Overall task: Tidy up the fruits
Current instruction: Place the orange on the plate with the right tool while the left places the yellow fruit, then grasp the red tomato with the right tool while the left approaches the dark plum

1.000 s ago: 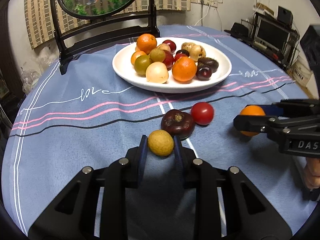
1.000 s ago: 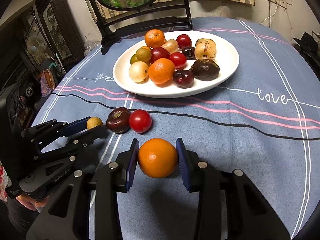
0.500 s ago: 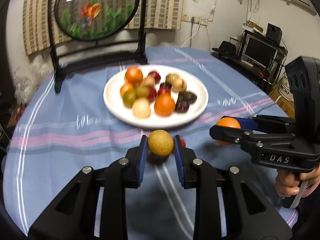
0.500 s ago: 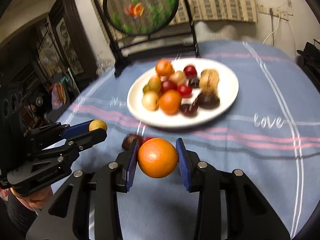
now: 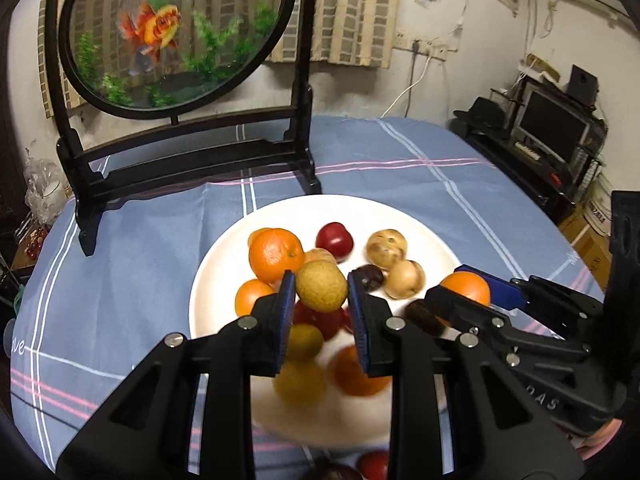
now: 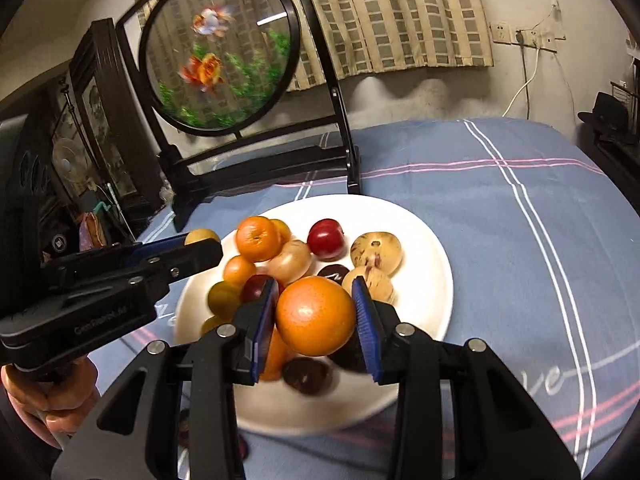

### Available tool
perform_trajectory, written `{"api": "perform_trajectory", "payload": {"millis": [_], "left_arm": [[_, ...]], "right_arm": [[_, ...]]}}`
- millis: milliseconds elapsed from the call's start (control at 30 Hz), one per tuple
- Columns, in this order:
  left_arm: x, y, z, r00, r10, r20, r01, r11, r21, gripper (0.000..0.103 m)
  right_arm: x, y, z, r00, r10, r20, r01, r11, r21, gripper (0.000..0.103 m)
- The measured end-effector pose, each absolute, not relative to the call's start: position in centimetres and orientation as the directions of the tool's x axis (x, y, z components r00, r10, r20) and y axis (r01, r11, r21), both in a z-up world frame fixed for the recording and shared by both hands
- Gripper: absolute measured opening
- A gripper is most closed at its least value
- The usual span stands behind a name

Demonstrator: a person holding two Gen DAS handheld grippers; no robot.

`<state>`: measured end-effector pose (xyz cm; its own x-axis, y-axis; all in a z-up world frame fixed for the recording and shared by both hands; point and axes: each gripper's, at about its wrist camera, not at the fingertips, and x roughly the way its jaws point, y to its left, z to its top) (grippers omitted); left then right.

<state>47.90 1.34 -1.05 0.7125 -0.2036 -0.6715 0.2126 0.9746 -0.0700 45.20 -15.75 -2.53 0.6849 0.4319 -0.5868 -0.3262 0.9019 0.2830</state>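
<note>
Dim indoor light, fisheye warp, blurred foreground

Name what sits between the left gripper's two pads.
A yellow fruit, clamped between the left gripper's pads; the left wrist view shows it above the plate.

L gripper (image 5: pixel 321 292) clamped on yellow fruit (image 5: pixel 321 286), held over white plate (image 5: pixel 424 236). Plate has oranges, red plum (image 5: pixel 334 239), 2 tan spotted fruits, dark ones; near part blurred. R gripper (image 5: pixel 466 294) at right w/ orange (image 5: pixel 468 285) between pads, over plate's right rim. Blue striped cloth (image 5: pixel 132 272) under plate. Round goldfish screen (image 5: pixel 172 32) on black stand behind plate.
</note>
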Motion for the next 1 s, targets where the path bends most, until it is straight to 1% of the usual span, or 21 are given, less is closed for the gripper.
{"api": "perform_trajectory", "payload": {"millis": [200, 233, 267, 333, 367, 400, 567, 633, 733, 800, 900, 1000], "left_arm": [[49.9, 1.5, -2.7, 0.693, -0.182, -0.697, 0.194, 0.979, -0.063, 0.027], [49.8, 1.5, -2.8, 0.695, -0.174, -0.697, 0.190, 0.980, -0.056, 0.031], [49.8, 1.5, -2.9, 0.698, -0.168, -0.697, 0.186, 0.981, -0.050, 0.048], [49.0, 1.6, -2.5, 0.731, -0.134, -0.670, 0.162, 0.987, -0.021, 0.067], [48.5, 1.7, -2.2, 0.745, -0.125, -0.655, 0.156, 0.988, -0.011, 0.069], [48.1, 1.8, -1.9, 0.749, -0.123, -0.651, 0.155, 0.988, -0.009, 0.070], [44.8, 2.7, 0.0, 0.775, -0.133, -0.618, 0.142, 0.989, -0.034, 0.085], [43.2, 3.0, 0.7, 0.784, -0.140, -0.605, 0.142, 0.989, -0.045, 0.086], [40.6, 3.4, 1.1, 0.794, -0.131, -0.594, 0.124, 0.991, -0.053, 0.093], [38.7, 3.8, 1.0, 0.802, -0.117, -0.585, 0.108, 0.993, -0.049, 0.094], [35.7, 4.6, -0.1, 0.814, -0.060, -0.578, 0.051, 0.998, -0.032, 0.098], [34.0, 6.2, -1.9, 0.808, -0.039, -0.588, -0.007, 0.997, -0.076, 0.099]], "right_arm": [[47.1, -14.9, -4.1, 0.663, 0.427, -0.615, -0.341, 0.904, 0.260, 0.039], [47.2, -14.8, -4.3, 0.658, 0.425, -0.622, -0.343, 0.904, 0.254, 0.039], [47.3, -14.6, -4.5, 0.651, 0.422, -0.631, -0.345, 0.905, 0.249, 0.040], [47.3, -14.6, -4.8, 0.634, 0.418, -0.651, -0.342, 0.906, 0.248, 0.042], [47.2, -14.6, -4.8, 0.632, 0.416, -0.654, -0.340, 0.907, 0.248, 0.048], [46.8, -14.8, -4.5, 0.639, 0.420, -0.644, -0.340, 0.906, 0.252, 0.050], [44.8, -15.2, -2.4, 0.660, 0.429, -0.617, -0.352, 0.902, 0.250, 0.050], [43.8, -15.3, -1.7, 0.668, 0.430, -0.607, -0.356, 0.901, 0.247, 0.050], [41.7, -15.4, -0.8, 0.677, 0.429, -0.598, -0.363, 0.902, 0.236, 0.050], [40.3, -15.5, -0.7, 0.679, 0.432, -0.593, -0.371, 0.900, 0.231, 0.050], [38.3, -15.4, -1.4, 0.664, 0.437, -0.607, -0.375, 0.897, 0.235, 0.050], [36.7, -14.8, -2.8, 0.637, 0.439, -0.634, -0.390, 0.893, 0.226, 0.050]]}}
